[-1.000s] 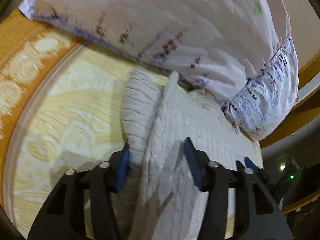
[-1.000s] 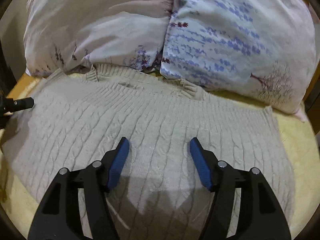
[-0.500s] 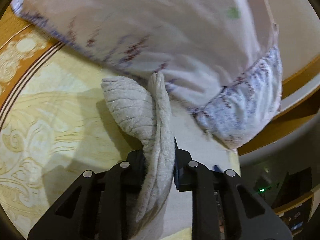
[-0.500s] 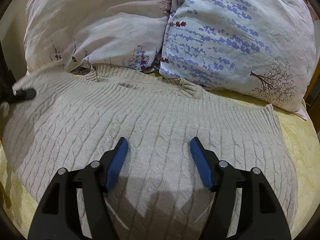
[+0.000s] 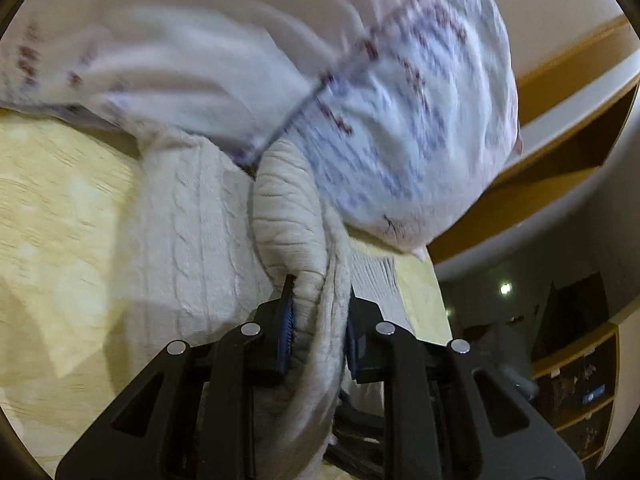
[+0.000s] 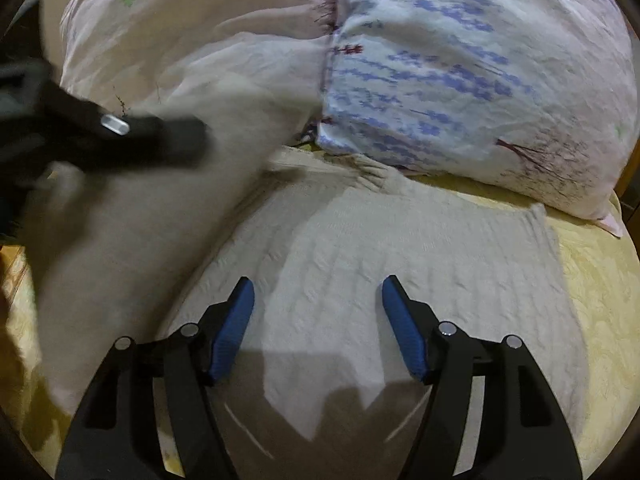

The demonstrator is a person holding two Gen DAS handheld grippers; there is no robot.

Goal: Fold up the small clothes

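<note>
Clamping a bunched edge of the cream cable-knit sweater (image 5: 192, 248) between the narrowed blue pads of the left gripper (image 5: 318, 316), where a second ago those jaws were standing open around flat knit. Lifting and swinging that edge across, probably a sleeve or side panel, though blur is hiding which; beginning the first fold, in all likelihood. Hovering over the sweater's middle with the right gripper (image 6: 318, 312), jaws wide and gripping nothing. Lying spread on the yellow patterned bedspread (image 6: 592, 280), the rest of the garment. Crowding the sweater's far edge, the large floral-print pillows (image 6: 440, 60), touching the collar and limiting room beyond it.
</note>
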